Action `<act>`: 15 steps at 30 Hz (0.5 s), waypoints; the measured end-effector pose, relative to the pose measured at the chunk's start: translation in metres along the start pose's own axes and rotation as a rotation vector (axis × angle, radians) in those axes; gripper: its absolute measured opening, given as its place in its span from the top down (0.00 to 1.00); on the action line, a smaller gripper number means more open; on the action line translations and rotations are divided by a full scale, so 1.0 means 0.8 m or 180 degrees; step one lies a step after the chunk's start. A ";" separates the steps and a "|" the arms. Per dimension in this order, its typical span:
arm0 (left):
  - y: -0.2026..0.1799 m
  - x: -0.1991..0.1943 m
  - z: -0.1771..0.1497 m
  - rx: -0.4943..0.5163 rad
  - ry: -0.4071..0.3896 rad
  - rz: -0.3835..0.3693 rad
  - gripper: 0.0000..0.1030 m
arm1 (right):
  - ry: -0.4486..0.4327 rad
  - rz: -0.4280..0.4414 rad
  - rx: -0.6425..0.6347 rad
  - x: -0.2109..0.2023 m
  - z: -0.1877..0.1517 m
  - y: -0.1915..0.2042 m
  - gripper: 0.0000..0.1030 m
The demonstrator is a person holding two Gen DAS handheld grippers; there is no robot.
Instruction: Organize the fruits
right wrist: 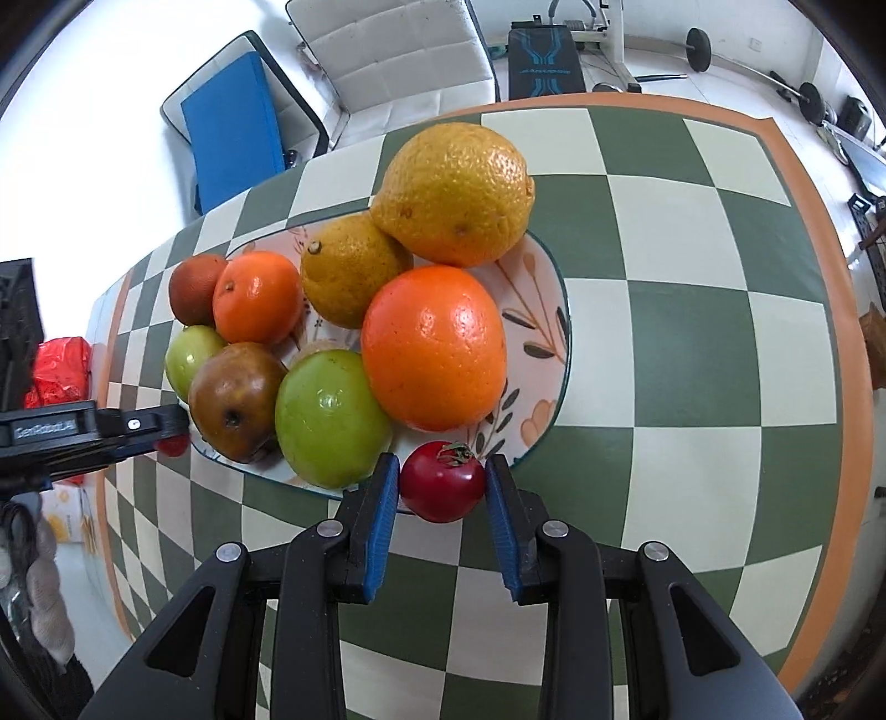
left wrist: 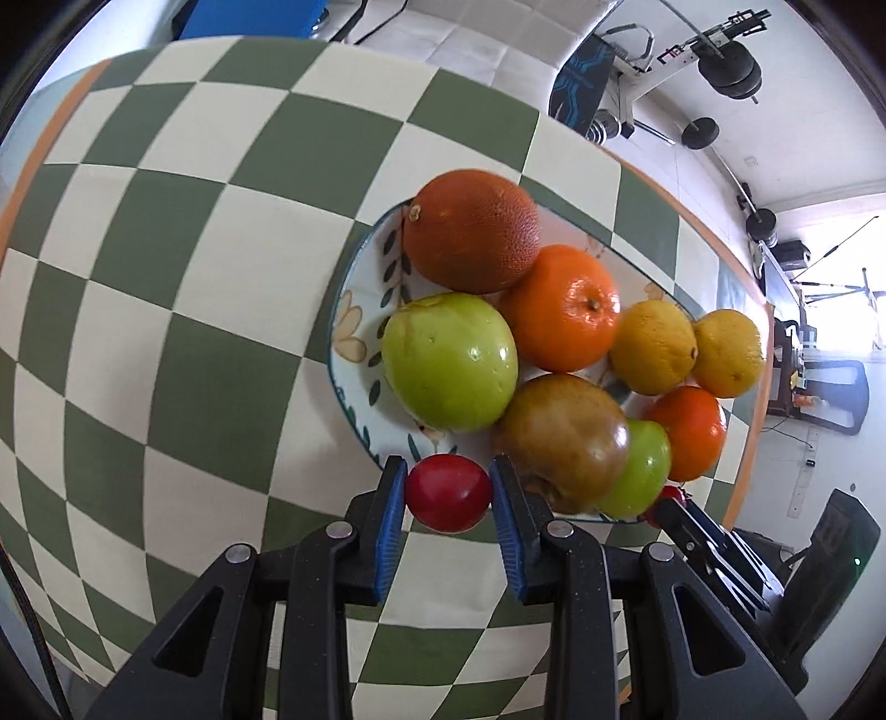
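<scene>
Tomatoes sit between both pairs of jaws: left gripper (left wrist: 447, 493) clamps one tomato (left wrist: 446, 493), right gripper (right wrist: 442, 487) clamps another (right wrist: 441, 481), each at the plate (right wrist: 554, 310) rim beside piled fruit.

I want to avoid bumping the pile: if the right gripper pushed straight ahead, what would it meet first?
Probably the plate's rim, then the big orange right behind the red tomato it holds; depth is unclear.

You're in a home doubling as a gym: checked worktop (right wrist: 664, 343), white chair (right wrist: 398, 50), weight bench (right wrist: 545, 61), barbell (right wrist: 699, 50) on tiled floor.
</scene>
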State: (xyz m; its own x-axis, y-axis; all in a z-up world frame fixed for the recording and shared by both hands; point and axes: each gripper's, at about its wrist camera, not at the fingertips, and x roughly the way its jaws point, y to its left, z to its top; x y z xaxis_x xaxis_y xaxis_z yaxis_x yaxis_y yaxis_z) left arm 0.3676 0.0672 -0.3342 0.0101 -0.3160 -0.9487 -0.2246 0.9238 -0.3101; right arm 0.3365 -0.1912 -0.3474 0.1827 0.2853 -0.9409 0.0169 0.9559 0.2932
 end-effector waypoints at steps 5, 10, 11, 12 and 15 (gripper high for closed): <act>-0.002 0.004 0.000 -0.0029 -0.0002 0.0107 0.72 | -0.0038 0.0033 0.0069 -0.009 -0.004 -0.008 0.47; -0.010 -0.006 -0.006 0.0086 -0.0127 0.0335 0.69 | -0.0088 0.0012 0.0081 -0.031 -0.011 -0.014 0.28; -0.010 -0.009 -0.008 0.0100 -0.0147 0.0362 0.66 | -0.0107 -0.0010 0.0062 -0.036 -0.013 -0.012 0.25; -0.012 -0.012 -0.011 0.0128 -0.0180 0.0393 0.63 | -0.0126 -0.0052 0.0036 -0.041 -0.015 -0.010 0.19; -0.018 -0.022 -0.022 0.0209 -0.0278 0.0515 0.59 | -0.0182 -0.0247 -0.0122 -0.058 -0.025 0.004 0.14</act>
State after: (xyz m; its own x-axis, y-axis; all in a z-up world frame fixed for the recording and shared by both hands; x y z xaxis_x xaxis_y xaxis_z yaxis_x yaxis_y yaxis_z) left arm 0.3534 0.0554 -0.3123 0.0641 -0.1450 -0.9874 -0.1661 0.9740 -0.1538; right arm 0.3082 -0.1996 -0.3065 0.2382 0.2069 -0.9489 -0.0043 0.9773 0.2120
